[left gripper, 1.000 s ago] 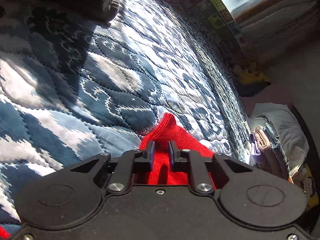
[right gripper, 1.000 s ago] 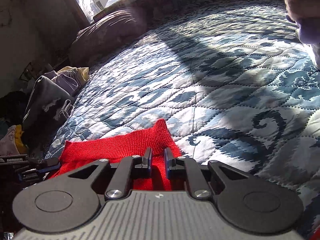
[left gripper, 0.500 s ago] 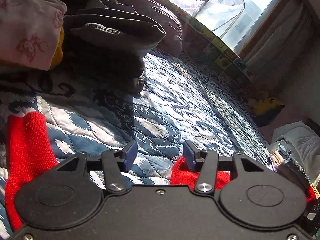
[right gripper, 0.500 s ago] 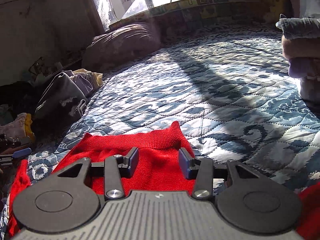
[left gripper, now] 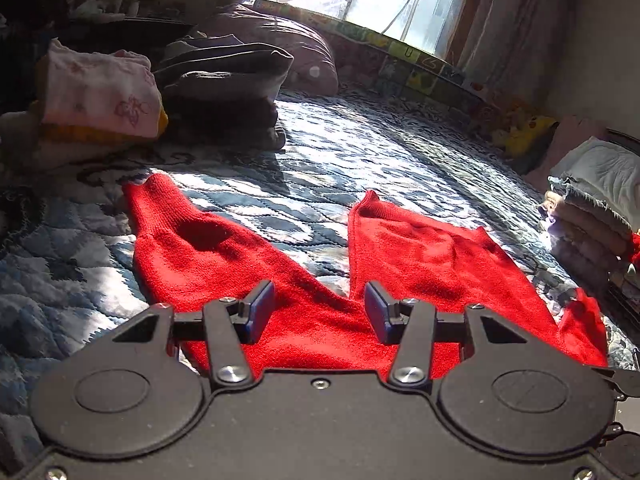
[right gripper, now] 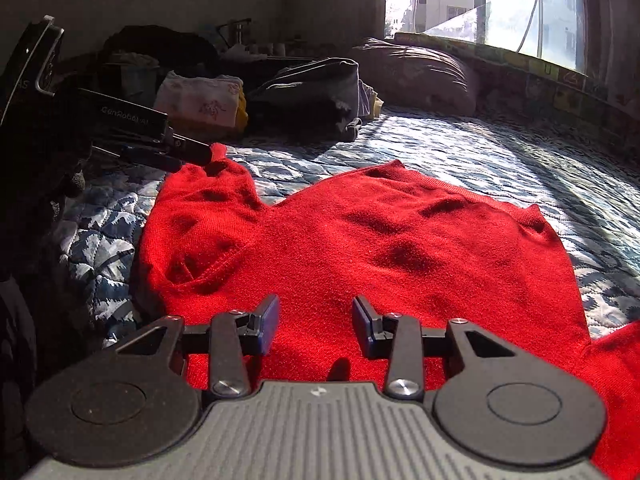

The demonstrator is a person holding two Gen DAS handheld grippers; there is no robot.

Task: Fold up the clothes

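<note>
On the quilted bed [left gripper: 360, 152] the red sweater [right gripper: 360, 240] lies spread flat. Left gripper [left gripper: 320, 310] hangs over it, jaws apart, empty; right gripper [right gripper: 316, 322] too, spread wide. Folded clothes stacks [left gripper: 216, 84] at eleven o'clock.

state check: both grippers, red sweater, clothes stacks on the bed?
left gripper: open, empty, over the sweater.
right gripper: open, empty, over the sweater.
red sweater: spread flat on the quilt, unfolded, slightly rumpled, one sleeve splayed out.
pink-and-yellow stack: folded, piled.
dark stack: folded, piled.
stack at right edge: folded, piled.
</note>
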